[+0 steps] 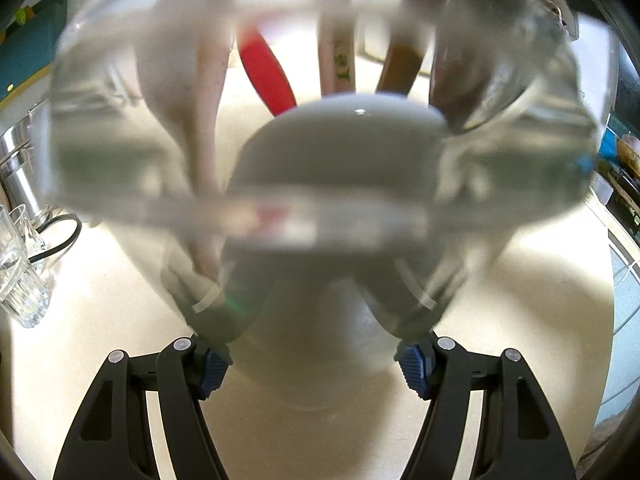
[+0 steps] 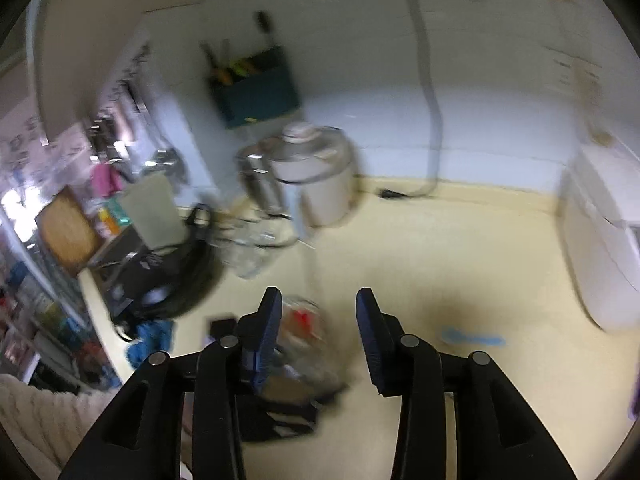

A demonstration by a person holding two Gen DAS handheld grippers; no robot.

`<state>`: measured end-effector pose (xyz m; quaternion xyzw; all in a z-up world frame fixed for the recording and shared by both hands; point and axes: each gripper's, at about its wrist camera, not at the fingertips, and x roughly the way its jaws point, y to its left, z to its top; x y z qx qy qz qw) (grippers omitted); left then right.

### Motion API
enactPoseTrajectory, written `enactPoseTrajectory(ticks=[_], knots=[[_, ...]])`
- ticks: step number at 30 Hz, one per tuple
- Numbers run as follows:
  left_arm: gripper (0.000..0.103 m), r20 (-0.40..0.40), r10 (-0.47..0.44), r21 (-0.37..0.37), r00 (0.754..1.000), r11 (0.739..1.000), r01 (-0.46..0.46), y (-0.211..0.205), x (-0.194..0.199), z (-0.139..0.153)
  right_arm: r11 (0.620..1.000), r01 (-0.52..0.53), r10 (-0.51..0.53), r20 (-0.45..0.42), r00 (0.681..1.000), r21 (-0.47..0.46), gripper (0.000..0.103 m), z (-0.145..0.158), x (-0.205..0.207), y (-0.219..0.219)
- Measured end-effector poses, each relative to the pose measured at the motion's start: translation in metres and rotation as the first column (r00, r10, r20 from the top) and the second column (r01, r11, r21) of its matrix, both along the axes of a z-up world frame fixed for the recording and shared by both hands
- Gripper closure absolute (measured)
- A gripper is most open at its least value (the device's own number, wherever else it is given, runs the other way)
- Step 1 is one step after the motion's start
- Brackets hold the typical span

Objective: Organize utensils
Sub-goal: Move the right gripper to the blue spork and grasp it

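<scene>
Left gripper [image 1: 316, 364] jaws clamped a clear glass jar [image 1: 320, 200] of utensils [image 1: 264, 72] filling frame centre; right gripper [image 2: 318, 334] jaws spread, empty. Jar likely heavy, slick, breakable; low-wall grip suits.

No legible text; green marks on pale utensil handle [image 1: 340, 60] too blurred.

Left tool [image 1: 316, 364] clamps a clear glass jar [image 1: 320, 208] – utensils [image 1: 264, 76] inside – above the cream countertop [image 1: 100, 320]
</scene>
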<state>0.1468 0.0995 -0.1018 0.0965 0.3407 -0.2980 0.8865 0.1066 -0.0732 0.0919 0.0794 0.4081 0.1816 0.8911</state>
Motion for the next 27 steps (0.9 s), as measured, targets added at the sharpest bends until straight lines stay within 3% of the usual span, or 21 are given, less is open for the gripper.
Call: enactPoseTrajectory(ticks=[4, 9, 14, 16, 19, 23, 27], knots=[[0.03, 0.001, -0.002, 0.003, 1.0, 1.0, 0.002, -0.002, -0.002, 0.0, 0.985, 0.14, -0.148, -0.075, 0.986, -0.097, 0.064, -0.017, -0.026, -0.048], [0.03, 0.003, -0.005, 0.009, 1.0, 1.0, 0.005, -0.001, 0.0, 0.001, 0.942, 0.306, -0.325, -0.157, 0.933, -0.136, 0.064, -0.029, -0.071, -0.105], [0.03, 0.005, -0.007, 0.016, 1.0, 1.0, 0.007, -0.01, -0.01, 0.006, 0.908, 0.362, -0.406, -0.234, 0.883, -0.211, 0.064, -0.042, -0.108, -0.136], [0.03, 0.005, -0.011, 0.024, 1.0, 1.0, 0.011, -0.012, -0.013, 0.005, 0.915, 0.328, -0.383, -0.252, 0.889, -0.233, 0.064, -0.046, -0.114, -0.138], [0.03, 0.002, -0.013, 0.022, 1.0, 1.0, 0.013, -0.01, -0.011, 0.005, 0.94, 0.204, -0.274, -0.248, 0.929, -0.273, 0.064, -0.054, -0.098, -0.13], [0.03, 0.007, -0.01, 0.029, 1.0, 1.0, 0.01, -0.01, -0.012, 0.005, 0.948, 0.023, -0.096, -0.216, 0.972, -0.317, 0.064, -0.074, -0.028, -0.112], [0.03, 0.011, -0.006, 0.038, 1.0, 0.999, 0.006, -0.009, -0.011, 0.004, 0.914, -0.206, 0.129, -0.23, 0.965, -0.35, 0.064, -0.105, 0.046, -0.079]])
